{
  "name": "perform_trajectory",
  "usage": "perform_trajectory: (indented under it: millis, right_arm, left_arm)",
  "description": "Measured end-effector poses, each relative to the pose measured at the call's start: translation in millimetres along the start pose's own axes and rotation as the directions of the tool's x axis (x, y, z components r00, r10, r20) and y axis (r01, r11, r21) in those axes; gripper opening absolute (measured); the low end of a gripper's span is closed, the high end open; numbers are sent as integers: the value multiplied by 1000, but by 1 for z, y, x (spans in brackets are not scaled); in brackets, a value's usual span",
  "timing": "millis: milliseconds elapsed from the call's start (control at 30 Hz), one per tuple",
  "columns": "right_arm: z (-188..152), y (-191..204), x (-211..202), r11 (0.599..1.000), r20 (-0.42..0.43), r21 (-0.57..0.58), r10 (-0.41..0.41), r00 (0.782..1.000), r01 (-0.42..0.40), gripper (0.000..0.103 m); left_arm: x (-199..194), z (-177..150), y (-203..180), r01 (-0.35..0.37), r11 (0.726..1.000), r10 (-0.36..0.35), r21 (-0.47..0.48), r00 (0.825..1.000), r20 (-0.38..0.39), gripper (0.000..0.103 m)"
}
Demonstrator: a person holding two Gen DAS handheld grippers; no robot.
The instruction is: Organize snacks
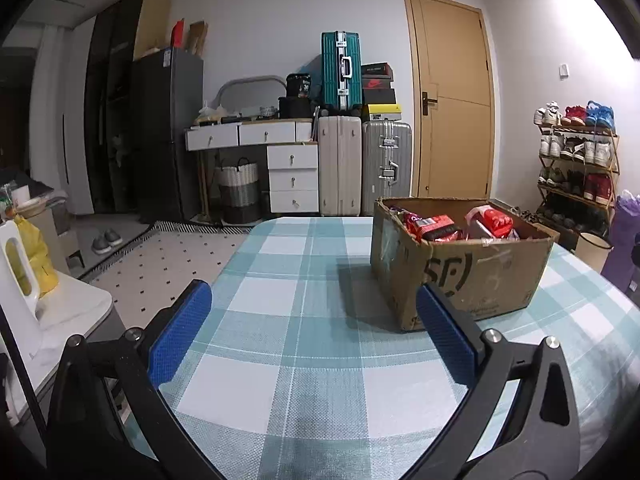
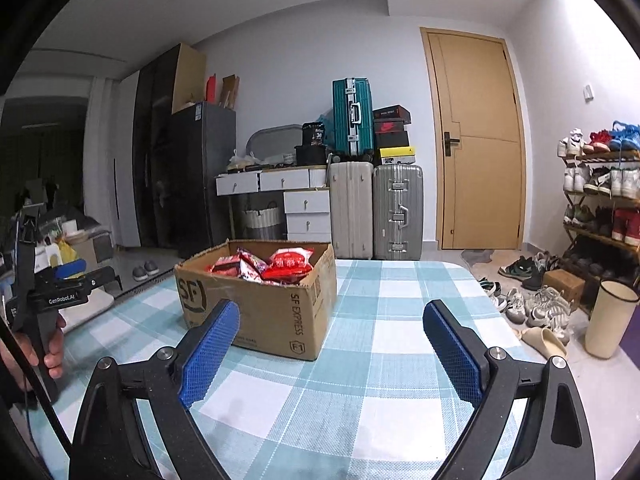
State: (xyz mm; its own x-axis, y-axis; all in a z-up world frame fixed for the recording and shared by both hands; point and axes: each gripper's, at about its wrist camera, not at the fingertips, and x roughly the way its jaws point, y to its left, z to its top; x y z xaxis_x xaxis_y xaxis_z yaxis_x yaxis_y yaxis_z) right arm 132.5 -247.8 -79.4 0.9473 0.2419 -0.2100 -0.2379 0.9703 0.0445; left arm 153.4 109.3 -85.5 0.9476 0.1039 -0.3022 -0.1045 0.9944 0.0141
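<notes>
Gaping wide, empty — each hand-held gripper [image 1: 314, 340] [image 2: 331, 350], seemingly above tablecloth [image 1: 280, 280].

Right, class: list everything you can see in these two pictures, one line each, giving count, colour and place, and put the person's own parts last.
cardboard box: one, brown, open, on the table
snack packets: several, mostly red, inside the box
table: one, blue and white checked cloth
suitcases: three; teal on top, cream and silver on the floor by the far wall
shoe boxes: a stack, black, red and yellow, above the silver suitcase
door: one, tan, shut, far wall
desk drawers: white, left of the suitcases
shoe rack: one, full, right wall
fridge: one, dark, left
left gripper: open, blue pads
right gripper: open, blue pads
</notes>
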Motion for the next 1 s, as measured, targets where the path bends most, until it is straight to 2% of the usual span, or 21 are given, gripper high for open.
perform_trajectory:
  millis: [167, 333, 433, 1000]
  right_arm:
    - [-4, -3, 8, 1000, -20, 11, 14, 1000, -14, 95]
    - [-9, 1, 24, 1000, -94, 3, 17, 995, -17, 98]
    - [-11, 3, 22, 1000, -74, -8, 15, 997, -16, 102]
    - [-13, 4, 20, 999, -70, -28, 16, 997, -18, 103]
  left_arm:
    - [2, 0, 2, 43, 999, -43, -13, 999, 2, 102]
    - [4, -1, 1, 46, 999, -46, -7, 999, 5, 102]
    - [3, 0, 1, 48, 999, -48, -7, 999, 5, 102]
    - [3, 0, 2, 49, 999, -49, -6, 999, 6, 102]
